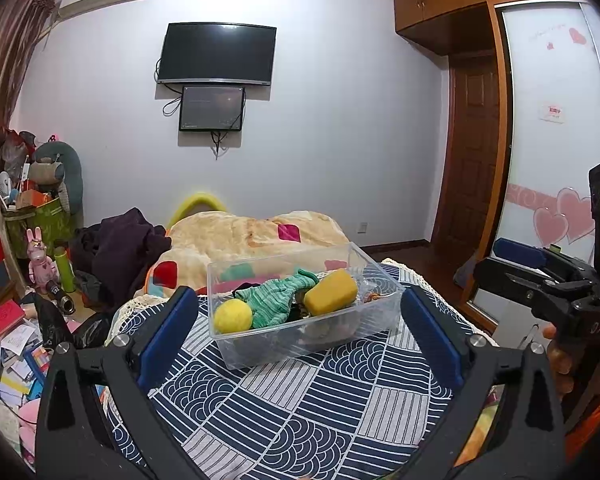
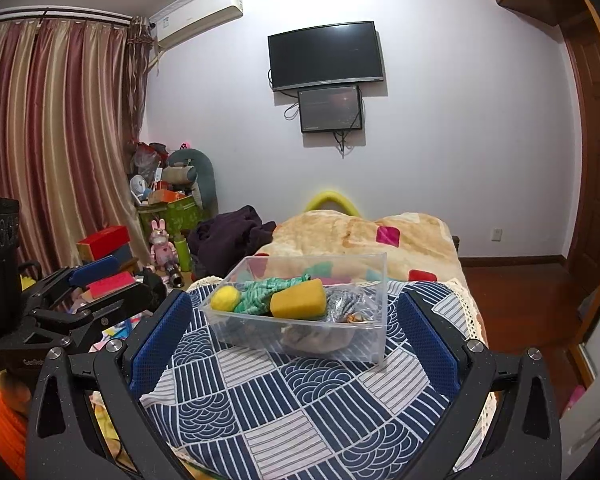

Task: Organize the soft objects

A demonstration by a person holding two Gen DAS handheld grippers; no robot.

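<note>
A clear plastic bin (image 1: 300, 344) (image 2: 374, 276) stands on a blue-and-white patterned cloth (image 1: 300, 408) (image 2: 292, 408). Inside lie a yellow ball (image 1: 233, 316) (image 2: 225, 298), a green striped sock (image 1: 276, 300) (image 2: 262, 294), a yellow sponge (image 1: 331, 293) (image 2: 299, 299) and a silvery scrubber (image 2: 342, 300). My left gripper (image 1: 298, 300) is open and empty, held back from the bin with its fingers either side of it. My right gripper (image 2: 292, 304) is open and empty, likewise short of the bin. Each gripper shows at the edge of the other's view.
A beige blanket (image 1: 236, 236) (image 2: 364, 236) covers the bed behind the bin. Dark clothes (image 1: 120, 248) lie at its left. Boxes, papers and toys (image 1: 16, 320) litter the floor at left. A wardrobe (image 1: 548, 160) and door stand at right.
</note>
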